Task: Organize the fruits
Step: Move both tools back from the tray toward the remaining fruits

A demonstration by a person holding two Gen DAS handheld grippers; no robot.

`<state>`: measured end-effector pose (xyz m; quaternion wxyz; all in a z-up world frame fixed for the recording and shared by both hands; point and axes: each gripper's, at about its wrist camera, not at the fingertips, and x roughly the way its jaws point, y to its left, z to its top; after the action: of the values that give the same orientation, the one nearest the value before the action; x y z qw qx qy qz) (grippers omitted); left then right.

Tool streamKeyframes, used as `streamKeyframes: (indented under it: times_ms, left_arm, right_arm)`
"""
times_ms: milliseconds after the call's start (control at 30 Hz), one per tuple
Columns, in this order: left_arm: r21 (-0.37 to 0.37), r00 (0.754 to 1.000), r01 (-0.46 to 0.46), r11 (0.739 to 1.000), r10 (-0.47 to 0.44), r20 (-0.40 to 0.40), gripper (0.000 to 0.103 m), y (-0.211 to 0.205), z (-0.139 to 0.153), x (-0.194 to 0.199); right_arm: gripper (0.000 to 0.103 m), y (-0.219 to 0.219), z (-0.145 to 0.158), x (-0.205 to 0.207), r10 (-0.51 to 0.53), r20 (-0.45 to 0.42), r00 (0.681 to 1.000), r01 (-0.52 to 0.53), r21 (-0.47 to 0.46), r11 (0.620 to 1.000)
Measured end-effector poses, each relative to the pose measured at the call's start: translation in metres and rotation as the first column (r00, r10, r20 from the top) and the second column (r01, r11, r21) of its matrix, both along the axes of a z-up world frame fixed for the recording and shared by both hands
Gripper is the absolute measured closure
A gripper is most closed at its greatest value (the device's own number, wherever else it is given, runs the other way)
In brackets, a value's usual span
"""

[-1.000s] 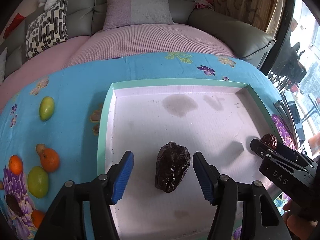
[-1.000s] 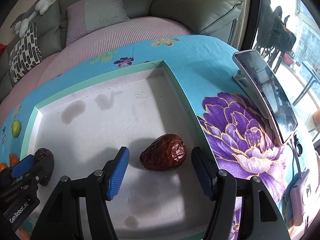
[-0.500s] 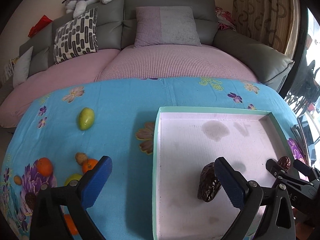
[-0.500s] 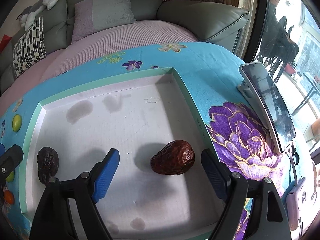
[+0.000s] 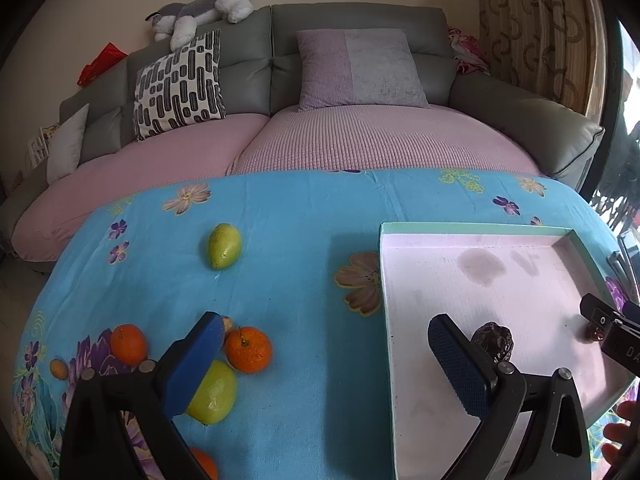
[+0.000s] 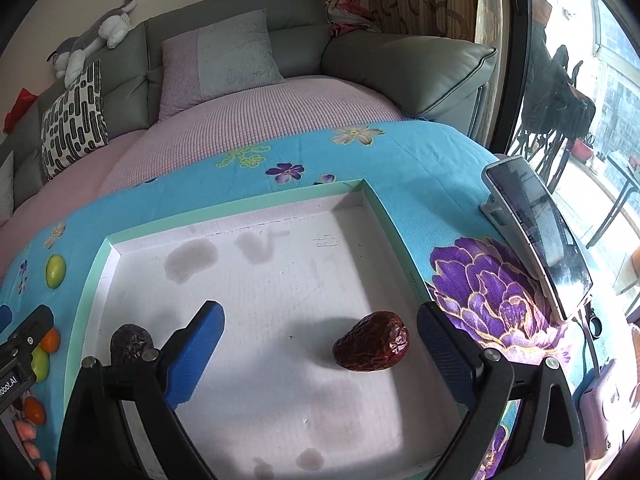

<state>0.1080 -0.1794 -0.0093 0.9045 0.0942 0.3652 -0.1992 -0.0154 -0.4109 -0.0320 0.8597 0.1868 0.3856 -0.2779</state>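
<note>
— Left of the tray (image 5: 385, 280), seen by the left wrist, why is the left gripper (image 5: 326, 356) spread wide over bare cloth?
— Released, likely heading for the oranges (image 5: 248, 350); a second ago it straddled the dark date (image 5: 494, 340) inside the tray.

— Right wrist?
— Right gripper (image 6: 318, 354) gapes, empty; the red date (image 6: 372, 346) lies inside the tray, as before, though the gripper has drawn back.

Left gripper (image 6: 24, 344) label reads "obot.AI" (cut off); right gripper (image 5: 612, 332) "DA".
</note>
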Motion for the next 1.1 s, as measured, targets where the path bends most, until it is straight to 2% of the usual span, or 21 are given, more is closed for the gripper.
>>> streamKeyframes:
  times_ms: [167,400,600,700,933,1100]
  left_arm:
    - [-0.021,1.000,0.006,1.000,-0.006,-0.007,0.000,0.012,0.002,0.004]
    - [0.060,0.999,-0.021,0.998,0.019,0.036,0.000,0.029,0.003,0.011]
    - [0.017,0.999,-0.049,0.999,0.049,-0.006,0.000,0.052,0.002,0.023]
    - [0.026,0.998,-0.070,0.997,0.070,-0.001,0.000,0.064,0.006,0.028]
    - [-0.035,0.985,-0.173,0.984,0.173,-0.004,0.000,0.112,0.025,0.038]
    - [-0.062,0.971,-0.239,0.969,0.238,-0.029,0.000,0.146,0.034,0.043]
  right_arm:
    - [0.006,0.004,0.001,0.006,0.012,-0.032,0.999,-0.012,-0.011,1.000]
    - [0.006,0.021,0.005,0.015,0.069,-0.004,0.998,-0.069,0.007,0.998]
    - [0.006,0.042,0.009,0.031,0.125,0.012,0.992,-0.125,0.009,0.992]
    - [0.006,0.052,0.010,0.039,0.149,0.014,0.989,-0.149,0.008,0.989]
    - [0.006,0.079,0.016,0.055,0.203,0.050,0.978,-0.205,0.035,0.978]
    - [0.006,0.103,0.025,0.065,0.254,0.084,0.964,-0.255,-0.004,0.967]
